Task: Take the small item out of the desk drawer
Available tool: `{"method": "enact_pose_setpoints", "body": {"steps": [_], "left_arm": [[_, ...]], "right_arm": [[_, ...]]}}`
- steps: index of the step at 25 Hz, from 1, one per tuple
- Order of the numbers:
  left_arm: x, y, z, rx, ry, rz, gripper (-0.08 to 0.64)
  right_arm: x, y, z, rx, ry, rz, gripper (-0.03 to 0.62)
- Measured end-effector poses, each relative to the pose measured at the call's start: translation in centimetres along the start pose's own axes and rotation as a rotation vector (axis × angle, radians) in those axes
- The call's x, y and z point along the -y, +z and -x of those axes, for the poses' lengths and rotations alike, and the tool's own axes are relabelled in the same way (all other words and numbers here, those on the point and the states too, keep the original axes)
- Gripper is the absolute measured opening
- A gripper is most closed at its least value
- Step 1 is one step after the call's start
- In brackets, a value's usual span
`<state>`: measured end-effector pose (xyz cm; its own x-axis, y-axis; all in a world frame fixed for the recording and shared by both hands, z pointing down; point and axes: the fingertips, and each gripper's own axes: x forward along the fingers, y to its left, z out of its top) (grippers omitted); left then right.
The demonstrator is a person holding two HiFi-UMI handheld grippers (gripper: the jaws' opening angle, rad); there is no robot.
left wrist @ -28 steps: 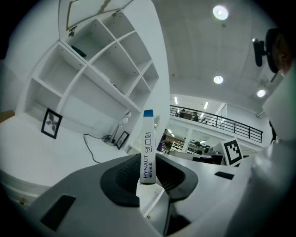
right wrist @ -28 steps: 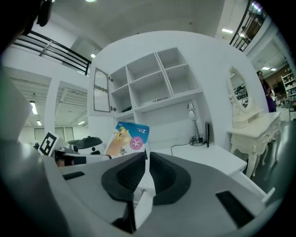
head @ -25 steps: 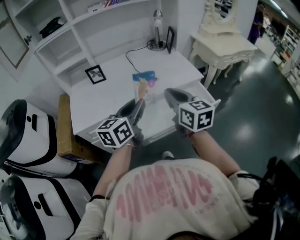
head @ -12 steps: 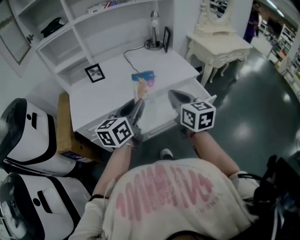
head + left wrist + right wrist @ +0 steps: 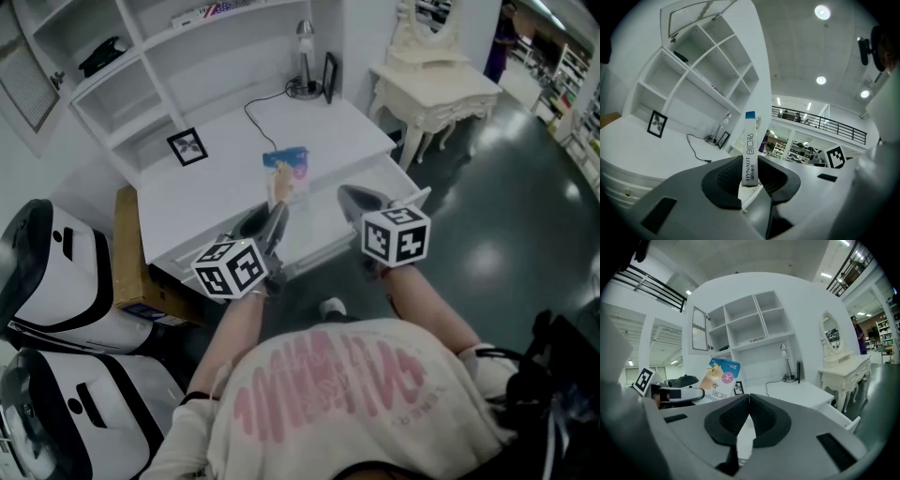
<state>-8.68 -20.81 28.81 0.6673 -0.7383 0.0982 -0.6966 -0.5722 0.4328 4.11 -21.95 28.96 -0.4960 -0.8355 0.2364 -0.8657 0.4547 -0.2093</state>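
Holding a small flat packet (image 5: 750, 150) clamped upright in the left gripper (image 5: 277, 208) above the white desk (image 5: 216, 183), clear of the open drawer (image 5: 384, 180), with the right gripper (image 5: 352, 198) closed on nothing; the removal looks done, so next likely comes setting the packet down.

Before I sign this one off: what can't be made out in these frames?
- Drawer contents: in the head view the shut right gripper covers part; the right gripper view shows only its outside.
- Packet face: edge-on in the left gripper view, clamped in the left gripper; tiny in the head view.
- Dark shelf item: too small to name.
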Motion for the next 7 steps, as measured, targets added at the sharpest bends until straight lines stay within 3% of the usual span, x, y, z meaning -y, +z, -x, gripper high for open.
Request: {"method": "enact_pose_setpoints", "body": {"steps": [7], "left_arm": [[-0.37, -0.23, -0.42, -0.002, -0.004, 0.003, 0.117]], "right_arm": [[0.33, -0.39, -0.56, -0.009, -0.004, -0.002, 0.020]]}}
